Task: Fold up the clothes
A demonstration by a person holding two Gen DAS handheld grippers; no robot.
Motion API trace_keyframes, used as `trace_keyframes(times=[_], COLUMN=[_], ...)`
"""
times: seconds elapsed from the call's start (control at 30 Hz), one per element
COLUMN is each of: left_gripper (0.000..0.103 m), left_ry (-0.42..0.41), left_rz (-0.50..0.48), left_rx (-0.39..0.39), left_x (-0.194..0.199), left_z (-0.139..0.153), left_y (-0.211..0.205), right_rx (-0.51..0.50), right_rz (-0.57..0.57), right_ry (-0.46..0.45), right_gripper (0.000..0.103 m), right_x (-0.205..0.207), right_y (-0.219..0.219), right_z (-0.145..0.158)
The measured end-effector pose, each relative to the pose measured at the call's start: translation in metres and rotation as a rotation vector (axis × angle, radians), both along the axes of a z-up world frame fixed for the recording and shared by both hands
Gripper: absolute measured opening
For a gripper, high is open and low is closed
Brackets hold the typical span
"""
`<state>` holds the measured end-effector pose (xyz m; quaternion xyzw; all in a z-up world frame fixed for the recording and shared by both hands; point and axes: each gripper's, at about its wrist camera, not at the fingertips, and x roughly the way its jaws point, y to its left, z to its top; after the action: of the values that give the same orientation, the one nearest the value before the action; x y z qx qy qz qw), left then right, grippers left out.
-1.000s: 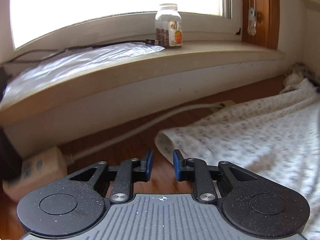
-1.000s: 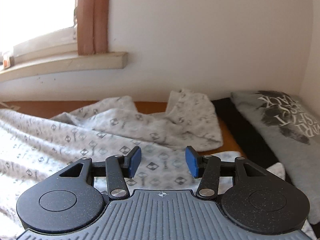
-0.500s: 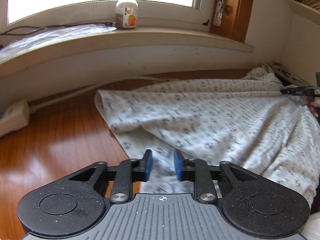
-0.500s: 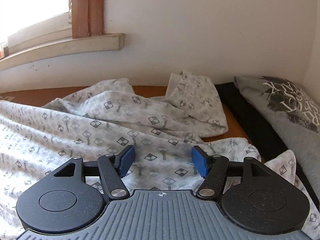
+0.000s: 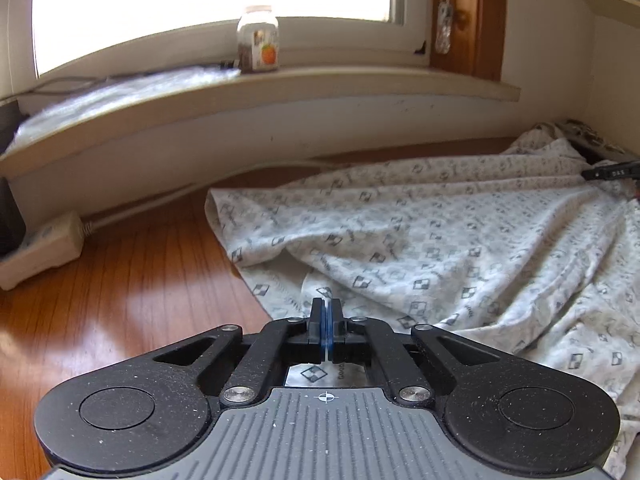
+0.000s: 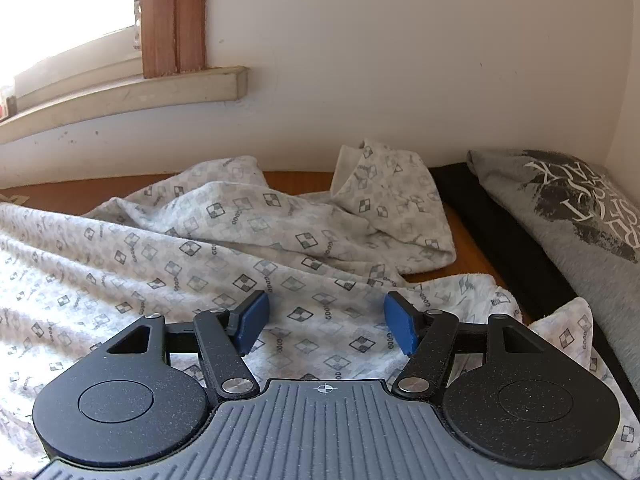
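**Left gripper pinched at the garment's edge, right gripper spread above it**

The left gripper (image 5: 327,322) has its blue pads pressed together, with only a thin sliver between them, right at the near edge of the white patterned garment (image 5: 460,240). Cloth shows under the jaws, but whether any fabric is caught between the pads cannot be told. The garment lies spread and wrinkled across the wooden floor (image 5: 132,272), reaching toward the wall below the windowsill (image 5: 280,88). A glass jar (image 5: 258,39) with an orange label stands on the sill beside a crinkled plastic sheet (image 5: 120,92). A beige power strip (image 5: 42,250) rests on the floor at the left, well apart from the cloth.

The right gripper (image 6: 326,322) hangs over the same garment (image 6: 200,240) with its pads set wide apart, holding nothing. Beyond it the cloth bunches into a rumpled heap near the wall. At the right, a grey printed shirt (image 6: 572,220) lies over a black fabric (image 6: 500,220), just beside the garment's far corner.
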<state>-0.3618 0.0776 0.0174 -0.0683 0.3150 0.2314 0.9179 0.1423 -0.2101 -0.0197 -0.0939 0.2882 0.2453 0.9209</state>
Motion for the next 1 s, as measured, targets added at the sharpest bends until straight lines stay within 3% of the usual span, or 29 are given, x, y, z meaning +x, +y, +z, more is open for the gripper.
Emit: trace_keyframes(times=[0.2, 0.47, 0.57, 0.67, 0.73, 0.9, 1.0], left_gripper=[0.001, 0.001, 0.001, 0.005, 0.014, 0.023, 0.023], left_ry=[-0.049, 0.049, 0.036, 0.021, 0.010, -0.029, -0.026], left_rz=[0.007, -0.079, -0.077, -0.058, -0.041, 0.028, 0.036], left_rx=[0.039, -0.070, -0.093, -0.081, -0.076, -0.158, -0.178], left_x=[-0.026, -0.050, -0.054, -0.054, -0.051, -0.037, -0.026], left_z=[0.026, 0.019, 0.020, 0.027, 0.029, 0.017, 0.007], left_y=[-0.014, -0.040, -0.035, -0.027, -0.020, 0.011, 0.018], right_rx=[0.010, 0.008, 0.006, 0.003, 0.004, 0.009, 0.007], right_rz=[-0.002, -0.005, -0.007, -0.011, -0.010, -0.009, -0.010], right_ry=[0.008, 0.008, 0.007, 0.005, 0.007, 0.012, 0.011], right_gripper=[0.064, 0.065, 0.066, 0.069, 0.069, 0.069, 0.069], right_x=[0.001, 0.001, 0.001, 0.001, 0.001, 0.002, 0.002], right_y=[-0.002, -0.002, -0.002, -0.001, -0.002, -0.003, -0.002], right_z=[-0.001, -0.001, -0.001, -0.002, -0.002, -0.002, -0.002])
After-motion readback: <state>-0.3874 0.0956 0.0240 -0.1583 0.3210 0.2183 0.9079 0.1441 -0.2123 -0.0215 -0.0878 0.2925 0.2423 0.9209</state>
